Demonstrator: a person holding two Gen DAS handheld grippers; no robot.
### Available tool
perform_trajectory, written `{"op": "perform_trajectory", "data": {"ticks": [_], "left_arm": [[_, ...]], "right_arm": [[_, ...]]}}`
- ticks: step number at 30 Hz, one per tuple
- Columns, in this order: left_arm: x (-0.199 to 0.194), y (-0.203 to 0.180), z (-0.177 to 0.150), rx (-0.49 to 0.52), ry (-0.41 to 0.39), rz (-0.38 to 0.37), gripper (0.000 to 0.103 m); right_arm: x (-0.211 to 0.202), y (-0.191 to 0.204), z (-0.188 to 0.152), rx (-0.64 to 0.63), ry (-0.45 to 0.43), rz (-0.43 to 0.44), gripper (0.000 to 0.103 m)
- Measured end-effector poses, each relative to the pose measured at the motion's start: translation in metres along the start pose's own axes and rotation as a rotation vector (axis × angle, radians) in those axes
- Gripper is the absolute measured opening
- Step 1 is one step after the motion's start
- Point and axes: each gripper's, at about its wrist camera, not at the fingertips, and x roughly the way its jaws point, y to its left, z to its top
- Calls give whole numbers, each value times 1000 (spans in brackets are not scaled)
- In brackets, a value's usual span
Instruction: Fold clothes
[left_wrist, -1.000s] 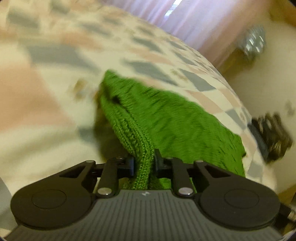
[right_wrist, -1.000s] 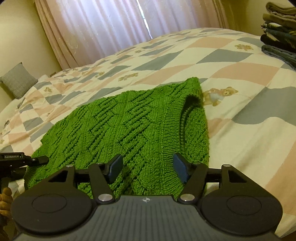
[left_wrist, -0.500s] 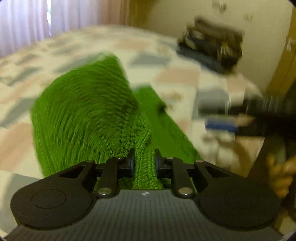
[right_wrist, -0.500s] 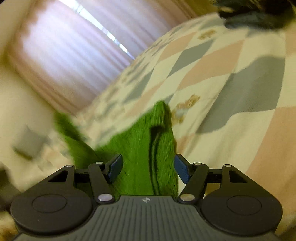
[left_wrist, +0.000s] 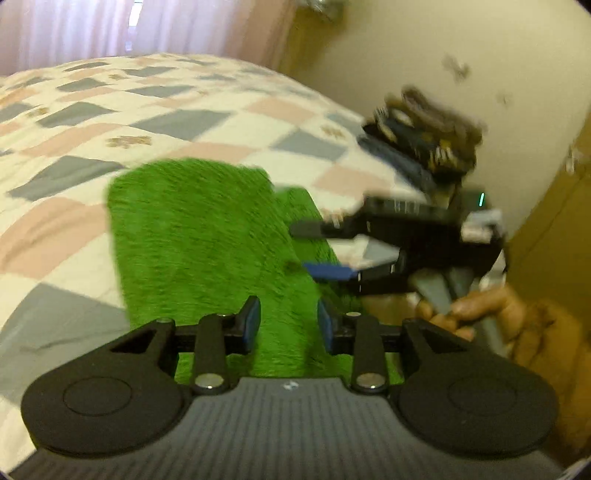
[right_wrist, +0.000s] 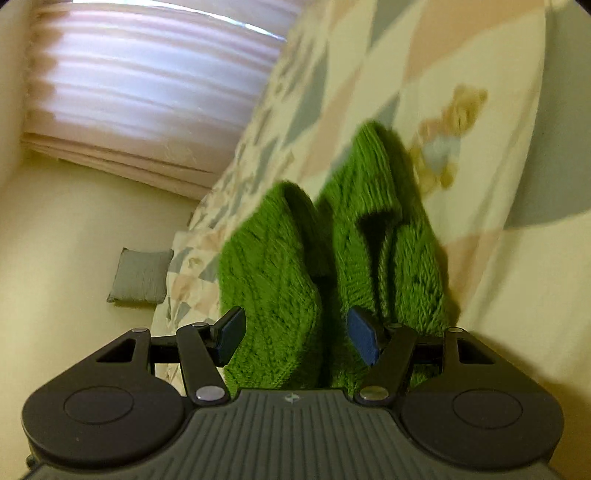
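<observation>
Through my left wrist camera I see the green knitted sweater (left_wrist: 192, 236) lying on the patchwork quilt (left_wrist: 66, 206), one part folded over the rest; my left gripper (left_wrist: 286, 323) is opening, its blue pads set narrowly apart with the knit running up between them, and they no longer look pressed on it; off to the right my right gripper (left_wrist: 328, 251) comes in sideways over the sweater's edge, held by a hand (left_wrist: 517, 325), with a blurred stack of dark clothes (left_wrist: 421, 140) against the wall beyond; through my right wrist camera the picture is rolled, the quilt (right_wrist: 480, 74) slanting up the right and pink curtains (right_wrist: 147, 92) at upper left; my right gripper (right_wrist: 297, 338) stands fairly wide, a fold of the sweater (right_wrist: 269, 266) lying between the pads without being squeezed; a grey cushion (right_wrist: 140, 275) sits near the wall.
</observation>
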Motion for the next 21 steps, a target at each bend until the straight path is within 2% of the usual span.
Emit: {"op": "perform_trajectory", "data": {"ticks": [2,6,7,9,12,13,14,21], "left_arm": [[-13,16,8,-46,-51,-7,28],[-9,56,32,-89,-121,66,26],[-1,65,35,-87,-116,75,26],[23,79,38,-92,-46,103,26],[41,83,32,-77,-15,122,27],[41,81,33,-72,-22,121,27],[40,79,34,-68,-29,117,27],[56,48,56,35,-33,65,27]], "right_arm": [[0,-1,3,-6,5,5,62],[5,4,9,-48,15,-3,55],[8,6,11,-57,24,-5,52],[20,7,12,-78,52,-19,44],[35,10,8,-126,65,-51,19],[32,13,7,-151,49,-51,11],[27,17,5,-177,30,-49,10],[-29,41,14,-264,-157,-67,7]]}}
